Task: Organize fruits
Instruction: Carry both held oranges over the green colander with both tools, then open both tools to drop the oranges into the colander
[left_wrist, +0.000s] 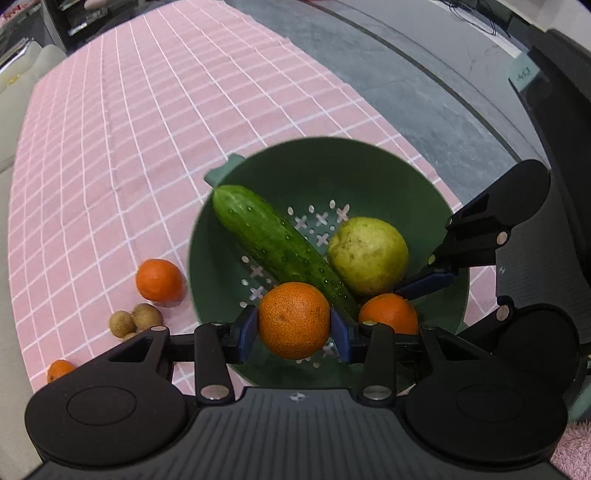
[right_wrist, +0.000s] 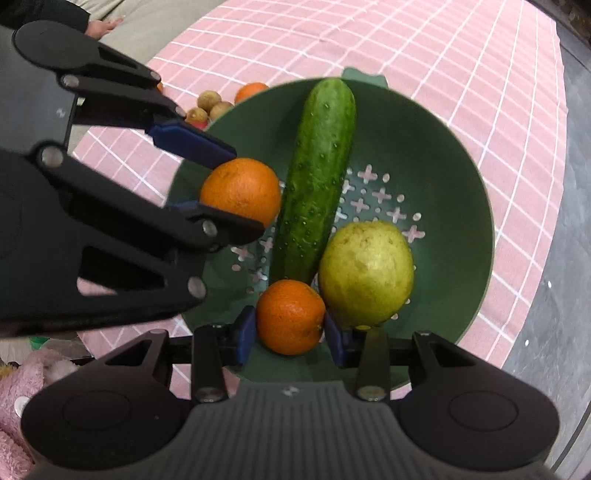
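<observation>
Orange-skinned and firm with a little give, both tangerines look light and should be pinched across their widest part, not squeezed hard. Over the green colander (left_wrist: 280, 166), the left gripper (left_wrist: 294, 328) is clamped on one tangerine (left_wrist: 293, 319). The right gripper (right_wrist: 290, 332) is likewise closed on the other tangerine (right_wrist: 290, 315), beside the cucumber (right_wrist: 314, 181) and pear (right_wrist: 365, 269).

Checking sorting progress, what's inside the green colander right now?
In the green colander: a cucumber, a pear, two gripper-held oranges. Its floor beneath them is hidden.
</observation>
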